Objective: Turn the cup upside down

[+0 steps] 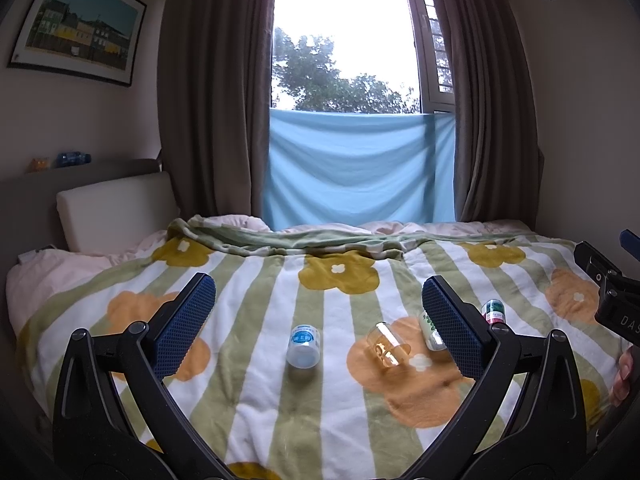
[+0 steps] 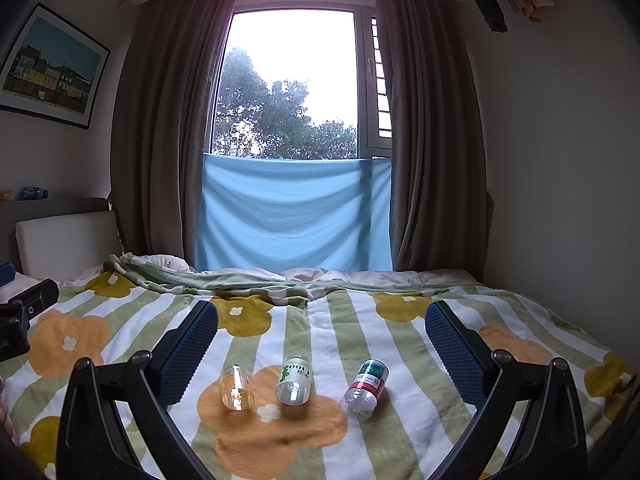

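Task not begun: cup (image 2: 237,393) lies untouched on bed blanket (image 2: 328,360). Left claw (image 1: 318,322) and right claw (image 2: 322,346) both spread wide, empty. Grasp, inversion remain.

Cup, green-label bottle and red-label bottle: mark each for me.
Cup (image 2: 237,392), right wrist view, on its clear side wall.
Green-label bottle (image 2: 295,376), right wrist view, on its label.
Red-label bottle (image 2: 370,376), right wrist view, on its label.

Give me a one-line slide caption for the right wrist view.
Open right tool above a floral blanket, facing a clear cup lying beside two small bottles, green-labelled and red-labelled.
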{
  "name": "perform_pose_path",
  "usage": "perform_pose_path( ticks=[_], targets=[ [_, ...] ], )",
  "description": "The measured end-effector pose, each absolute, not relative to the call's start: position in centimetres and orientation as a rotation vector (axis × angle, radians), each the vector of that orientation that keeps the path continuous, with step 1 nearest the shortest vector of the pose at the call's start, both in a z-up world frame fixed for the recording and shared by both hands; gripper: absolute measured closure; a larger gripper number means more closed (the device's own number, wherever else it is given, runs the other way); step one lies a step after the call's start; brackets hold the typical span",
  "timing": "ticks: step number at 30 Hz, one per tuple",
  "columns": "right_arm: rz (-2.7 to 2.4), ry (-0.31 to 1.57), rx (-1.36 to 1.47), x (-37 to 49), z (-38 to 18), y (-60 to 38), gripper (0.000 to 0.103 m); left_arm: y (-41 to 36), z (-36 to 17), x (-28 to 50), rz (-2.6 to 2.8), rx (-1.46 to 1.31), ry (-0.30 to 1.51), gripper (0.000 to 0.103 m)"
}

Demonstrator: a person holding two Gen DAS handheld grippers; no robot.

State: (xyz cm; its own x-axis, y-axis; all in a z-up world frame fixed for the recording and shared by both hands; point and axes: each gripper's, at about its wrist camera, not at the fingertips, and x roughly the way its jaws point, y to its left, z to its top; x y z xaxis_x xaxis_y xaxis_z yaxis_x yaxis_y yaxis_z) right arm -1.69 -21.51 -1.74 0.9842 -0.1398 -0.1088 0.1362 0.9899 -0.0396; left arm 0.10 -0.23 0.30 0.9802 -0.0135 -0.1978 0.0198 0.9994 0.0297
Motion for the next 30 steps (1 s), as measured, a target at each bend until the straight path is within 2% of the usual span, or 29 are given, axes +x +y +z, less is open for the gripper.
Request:
perform_pose_path(
  ticks=[18,25,30],
  targets=[
    [-0.139,0.134,-0.037,-1.1,-2.4,-21.0,0.000,0.7,-0.6,0.8,-0.021,0.018,0.216,0.000],
    [-0.138,0.229,-0.047,3.3,-3.2,-21.1,0.000,1.9,-1.4,2.2,0.003,0.022,0.249,0.000],
    [-0.117,0.359,-0.104,9.8,-4.4,-21.2,0.000,3.3,-2.5,3.8,0.027,0.021,0.293,0.000]
  ],
)
